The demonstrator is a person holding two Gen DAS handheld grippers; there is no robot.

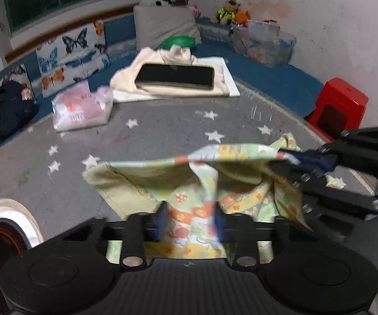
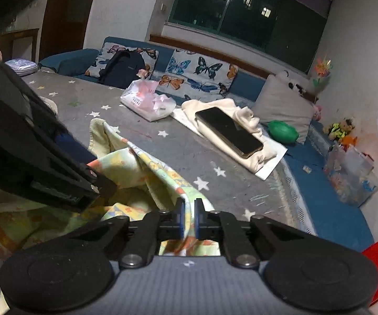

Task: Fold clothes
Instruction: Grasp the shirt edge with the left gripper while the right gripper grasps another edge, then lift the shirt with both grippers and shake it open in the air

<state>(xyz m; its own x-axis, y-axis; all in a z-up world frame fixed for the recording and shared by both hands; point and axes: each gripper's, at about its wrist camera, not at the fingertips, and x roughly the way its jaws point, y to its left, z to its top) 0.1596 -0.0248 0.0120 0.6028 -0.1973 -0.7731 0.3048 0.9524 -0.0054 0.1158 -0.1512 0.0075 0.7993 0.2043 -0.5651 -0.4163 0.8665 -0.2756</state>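
Grey star-print mat [image 1: 162, 136] spreads under both our views, with a patterned garment [image 1: 162, 181] held up above it.

From the left wrist we see our left gripper [image 1: 191, 225] clamped on a bunched fold of the garment, while the right gripper [image 1: 291, 157] pinches its upper edge off to the right. From the right wrist, our right gripper [image 2: 188, 218] is closed on a thin edge of the garment [image 2: 147, 168], and the left gripper [image 2: 97, 181] grips the cloth just to the left; a phone [image 2: 228, 131] rests on folded cream clothing [image 2: 257, 155] beyond.
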